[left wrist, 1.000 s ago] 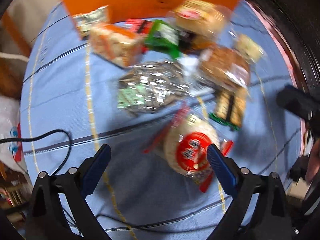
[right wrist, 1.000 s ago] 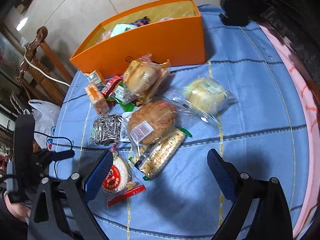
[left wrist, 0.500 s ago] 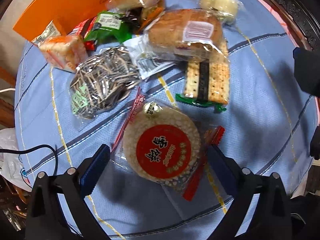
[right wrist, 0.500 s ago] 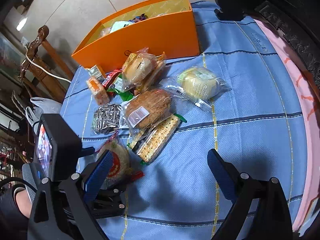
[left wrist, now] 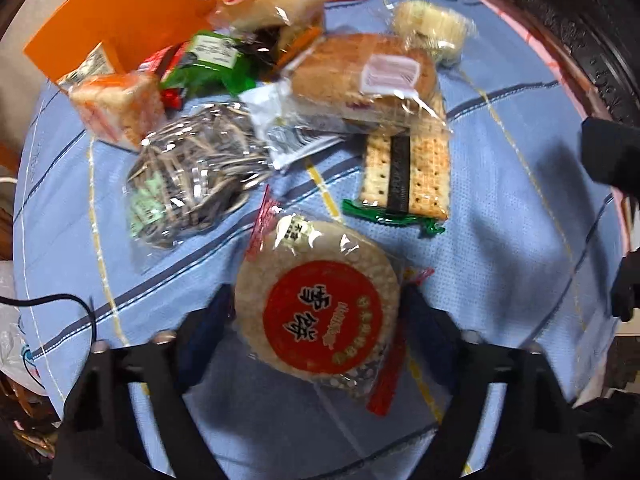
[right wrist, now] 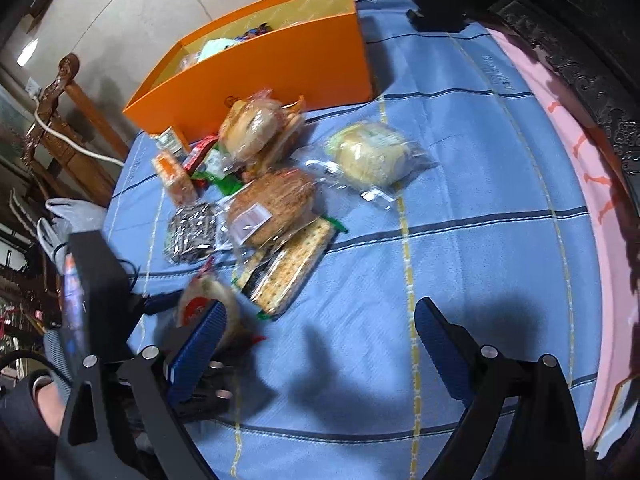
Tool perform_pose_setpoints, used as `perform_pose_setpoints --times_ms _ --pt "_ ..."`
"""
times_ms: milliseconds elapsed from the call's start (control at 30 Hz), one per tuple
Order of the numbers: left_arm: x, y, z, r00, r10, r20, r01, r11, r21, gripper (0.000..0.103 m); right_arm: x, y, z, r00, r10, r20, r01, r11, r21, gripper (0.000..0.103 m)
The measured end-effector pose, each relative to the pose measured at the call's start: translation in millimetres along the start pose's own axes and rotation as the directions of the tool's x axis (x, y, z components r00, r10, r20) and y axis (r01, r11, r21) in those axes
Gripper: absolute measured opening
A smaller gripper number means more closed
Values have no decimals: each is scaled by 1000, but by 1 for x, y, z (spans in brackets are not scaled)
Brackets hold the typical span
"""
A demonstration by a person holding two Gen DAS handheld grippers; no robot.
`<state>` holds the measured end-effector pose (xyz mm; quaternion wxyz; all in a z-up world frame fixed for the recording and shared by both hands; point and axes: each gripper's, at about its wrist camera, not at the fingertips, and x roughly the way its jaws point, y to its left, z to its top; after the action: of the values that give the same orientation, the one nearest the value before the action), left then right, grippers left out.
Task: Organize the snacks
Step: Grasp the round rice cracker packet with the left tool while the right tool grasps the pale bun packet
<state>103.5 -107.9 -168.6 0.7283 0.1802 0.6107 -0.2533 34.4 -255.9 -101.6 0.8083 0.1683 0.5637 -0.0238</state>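
The left tongs (left wrist: 316, 320) point steeply down at the worktop (left wrist: 500, 248), which is covered by a blue cloth with dark and yellow stripes, and their jaws have just been closing around a round rice cake (left wrist: 316, 308) in clear wrap with a red label. The blue pads (left wrist: 208, 320) stand at the wrap's two sides, seemingly touching it, though the blur hides whether they press it yet. From the right wrist view the same rice cake (right wrist: 202, 300) sits between the left tongs (right wrist: 188, 308), tilted up on edge. The right tongs (right wrist: 320, 344) hover over bare cloth nearer the worktop's edge, jaws spread wide with nothing between them. Just beyond the rice cake lies a packet of crackers (left wrist: 406, 176) with a green end, and to its left a clear bag of sunflower seeds (left wrist: 192, 176). Farther on, a brown bread loaf (left wrist: 360, 76) in plastic rests partly over the crackers, with an orange-wrapped cake (left wrist: 120, 110) and a green packet (left wrist: 208, 62) to the left. A pale bun (right wrist: 368, 156) lies apart on the right, and a wrapped burger bun (right wrist: 252, 128) leans near the orange box (right wrist: 280, 68). That box stands at the far side, holding a few snacks already.
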Motion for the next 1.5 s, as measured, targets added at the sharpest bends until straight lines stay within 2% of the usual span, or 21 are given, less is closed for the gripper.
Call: perform_pose_setpoints --times_ms 133,233,333,500,667,867,967,1033,1233,1367,1500 --pt "-11 28 -11 1000 -17 7 17 997 -79 72 0 -11 7 1000 -13 15 12 998 67 95" --pt "-24 57 -23 998 -50 33 55 984 -168 72 1 -21 13 1000 -2 13 1 992 130 95" --pt "-37 82 -34 999 -12 49 23 974 -227 72 3 -26 17 1000 -9 18 7 989 149 95" --pt "-46 102 -40 997 9 75 13 957 -290 72 8 -28 35 999 -35 41 28 987 156 95" --pt "-47 111 -34 997 15 77 8 954 -300 72 26 -31 73 993 -90 74 72 972 223 95" --pt "-42 108 -27 998 15 62 4 955 -296 72 72 -19 105 979 -205 10 197 953 230 94" --pt "-41 111 -30 999 13 53 4 951 -308 73 87 -17 106 975 -221 -16 219 950 223 86" --pt "-39 112 -29 999 11 51 5 949 -316 73 90 -14 105 969 -245 -21 245 955 168 59" --pt "-40 114 -31 998 19 63 3 943 -332 73 66 -25 85 987 -162 4 159 975 154 58" --pt "-45 112 -29 997 27 73 -2 944 -331 73 40 -27 64 990 -133 37 129 986 105 58" --pt "-52 110 -24 995 42 87 -12 947 -321 73 21 -26 44 989 -134 59 132 991 35 58"
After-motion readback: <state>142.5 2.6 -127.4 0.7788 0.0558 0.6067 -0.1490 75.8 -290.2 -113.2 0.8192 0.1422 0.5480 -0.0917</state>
